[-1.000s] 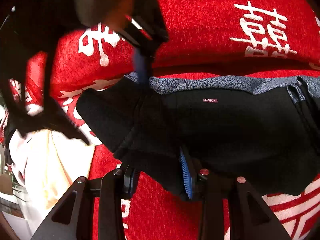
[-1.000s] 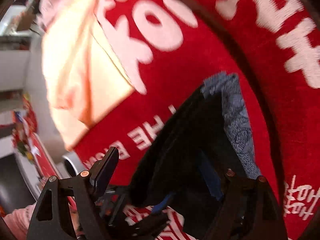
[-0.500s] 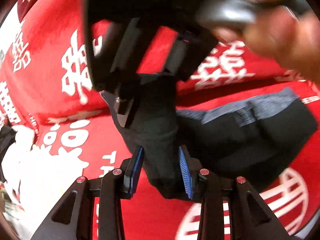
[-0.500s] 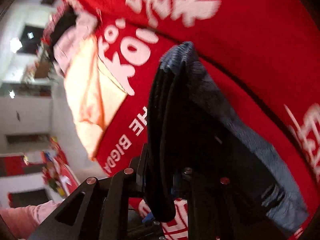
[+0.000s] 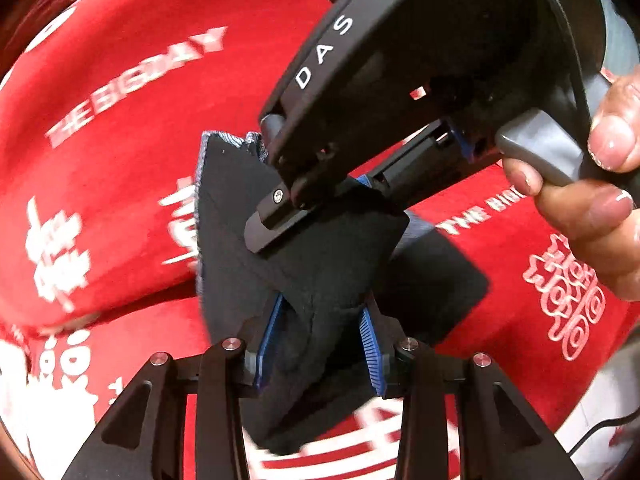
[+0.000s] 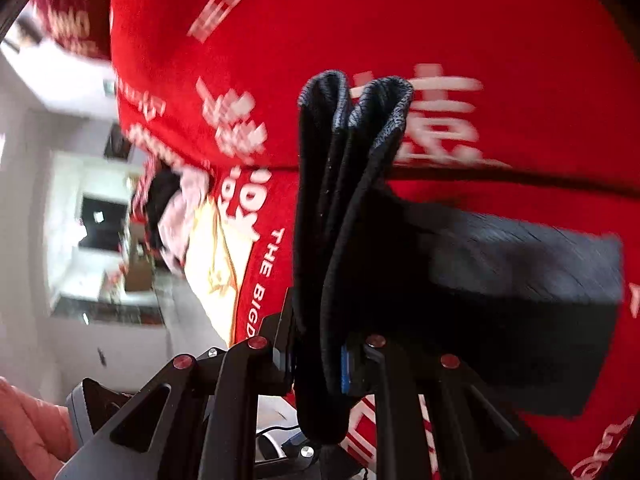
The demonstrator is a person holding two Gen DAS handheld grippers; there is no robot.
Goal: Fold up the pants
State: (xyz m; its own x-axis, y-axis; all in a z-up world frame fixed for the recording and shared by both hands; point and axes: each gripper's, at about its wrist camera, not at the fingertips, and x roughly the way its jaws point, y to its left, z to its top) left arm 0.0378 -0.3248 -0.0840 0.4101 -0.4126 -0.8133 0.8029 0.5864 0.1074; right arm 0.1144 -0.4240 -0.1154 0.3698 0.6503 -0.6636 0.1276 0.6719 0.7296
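The black pants (image 5: 304,264), with a grey patterned waistband, hang bunched above the red cloth, held by both grippers. In the left wrist view my left gripper (image 5: 320,340) is shut on a thick fold of them, its blue pads pressing both sides. Just beyond it my right gripper (image 5: 320,204), marked DAS and held by a hand (image 5: 592,200), is clamped on the same bundle. In the right wrist view the right gripper (image 6: 318,354) is shut on several folded layers of the pants (image 6: 352,200). The rest of the garment hangs off to the right.
A red cloth with white lettering (image 5: 120,160) covers the surface below, shown also in the right wrist view as the red cloth (image 6: 360,20). A cream garment (image 6: 212,260) lies at its left edge, with a bright room beyond. A pink sleeve (image 6: 24,420) shows at the bottom left.
The pants lay spread on the red cloth; now they are lifted and bunched between both grippers. The right gripper's jaws have closed on the fabric, and both hands have swung across and up.
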